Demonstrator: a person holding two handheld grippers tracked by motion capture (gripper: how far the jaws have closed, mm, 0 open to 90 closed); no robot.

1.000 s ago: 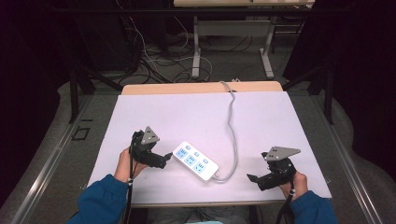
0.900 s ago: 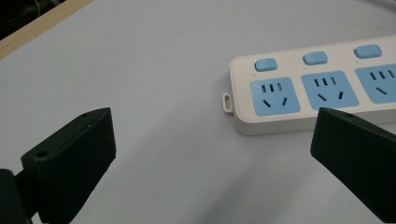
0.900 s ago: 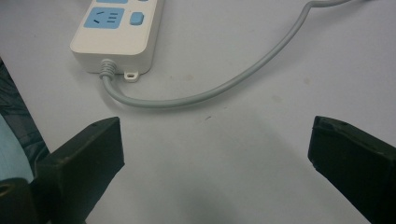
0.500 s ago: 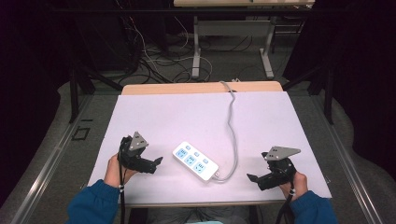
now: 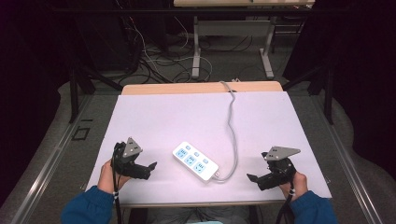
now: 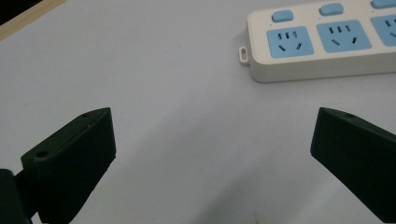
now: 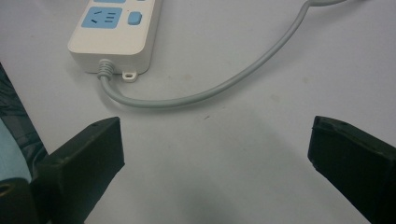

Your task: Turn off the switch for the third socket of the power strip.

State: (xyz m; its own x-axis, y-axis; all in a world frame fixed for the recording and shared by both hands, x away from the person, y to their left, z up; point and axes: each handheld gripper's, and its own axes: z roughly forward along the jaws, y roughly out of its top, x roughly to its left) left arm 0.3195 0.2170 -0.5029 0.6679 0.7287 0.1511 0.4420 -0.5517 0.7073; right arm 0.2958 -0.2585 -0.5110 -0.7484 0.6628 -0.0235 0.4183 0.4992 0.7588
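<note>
Left gripper view has the left claw (image 6: pixel 212 154) spread wide, its two black jaws far apart with nothing between them but bare bench (image 6: pixel 140 70). Ahead of it and toward the right jaw's side lies the white power strip (image 6: pixel 322 42), flat on the bench, blue sockets and switches facing up, its small mounting tab on the near end pointing toward the claw; strip and claw are apart, not touching.

In the right gripper view the right claw (image 7: pixel 215 154) is likewise wide open and empty. The strip's cord end sits ahead of its left jaw, and the grey cord (image 7: pixel 224 88) leaves that end and curves across the bench in front of both jaws, near but clear of them.

From the high view, the left claw (image 5: pixel 148 167) and right claw (image 5: pixel 252 178) rest low at the near edge, the strip lying slantwise between them, closer to the middle, its cord running away to the far edge of the bench.
</note>
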